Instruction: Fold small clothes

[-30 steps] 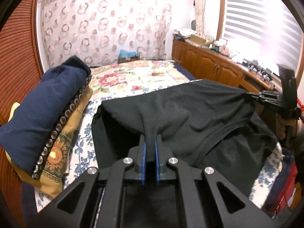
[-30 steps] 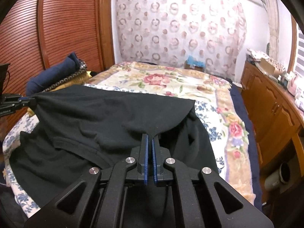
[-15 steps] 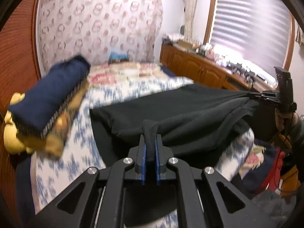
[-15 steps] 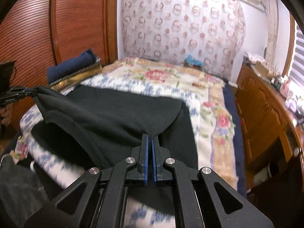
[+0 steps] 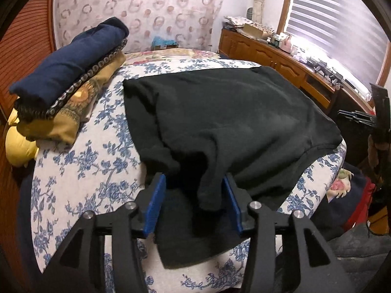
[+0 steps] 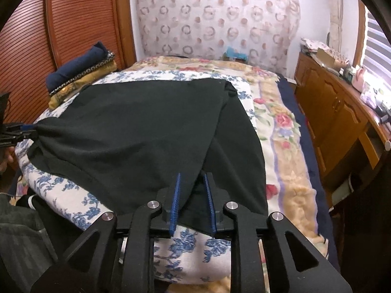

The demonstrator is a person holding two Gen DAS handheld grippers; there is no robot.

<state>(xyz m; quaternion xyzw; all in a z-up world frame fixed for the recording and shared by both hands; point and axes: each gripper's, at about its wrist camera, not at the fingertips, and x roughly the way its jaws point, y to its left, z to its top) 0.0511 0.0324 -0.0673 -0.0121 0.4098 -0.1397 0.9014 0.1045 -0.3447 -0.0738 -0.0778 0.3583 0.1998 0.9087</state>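
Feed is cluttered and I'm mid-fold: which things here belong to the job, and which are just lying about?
Job:
- black garment, folded over on the floral bed cover
- left claw, open, cloth corner loose between its pads
- right claw, just opening off the hem
- stack of folded clothes

Lying about:
- wooden cabinet with clutter
- patterned curtain

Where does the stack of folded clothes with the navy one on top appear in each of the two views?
Left wrist view: the stack is at upper left, beside the black garment.
Right wrist view: the stack is at far left, small, by the wooden door.
Shared landmark: the ring-patterned curtain behind the bed.
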